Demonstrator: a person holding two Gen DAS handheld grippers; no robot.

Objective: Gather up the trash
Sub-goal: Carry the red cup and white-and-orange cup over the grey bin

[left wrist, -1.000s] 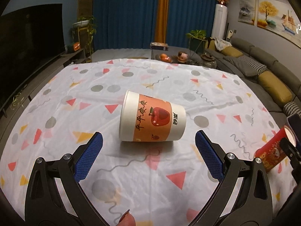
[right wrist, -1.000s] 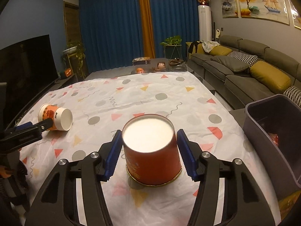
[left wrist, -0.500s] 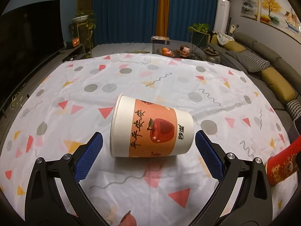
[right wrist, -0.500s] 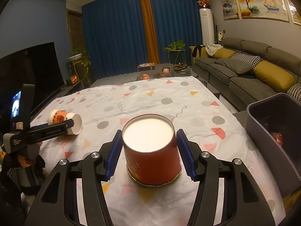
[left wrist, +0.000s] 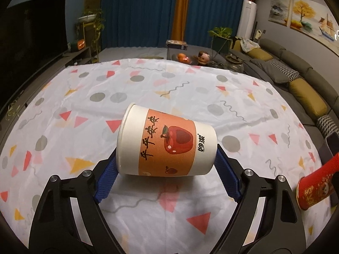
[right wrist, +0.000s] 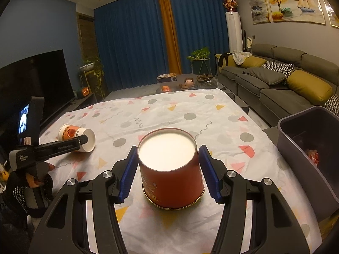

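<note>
Two grippers work over a big table draped in a white cloth [right wrist: 211, 114] printed with grey dots and coloured triangles; most of that cloth lies bare, with wide open room across the middle and out to the far edge. Past the right edge of the table stands a dark grey bin [right wrist: 296, 146], its rim just beside the cloth's border and something red lying inside it. Between the bin and the centre, the red paper cup [right wrist: 171, 182] sits upside down, white base upward, and the right gripper [right wrist: 167, 175] clasps it, blue pads pressed against both sides of its wall. In the left wrist view this same cup shows only as a red sliver at the right border [left wrist: 313, 190]. Toward the table's left side lies the white paper cup [left wrist: 167, 146] with an orange apple band, tipped on its side, mouth pointing left. The left gripper [left wrist: 167, 169] has its blue pads against the mouth end and the base end, closed onto it; whether the cup rests on the cloth or is already slightly raised is hard to judge. Bare cloth surrounds it on every side
</note>
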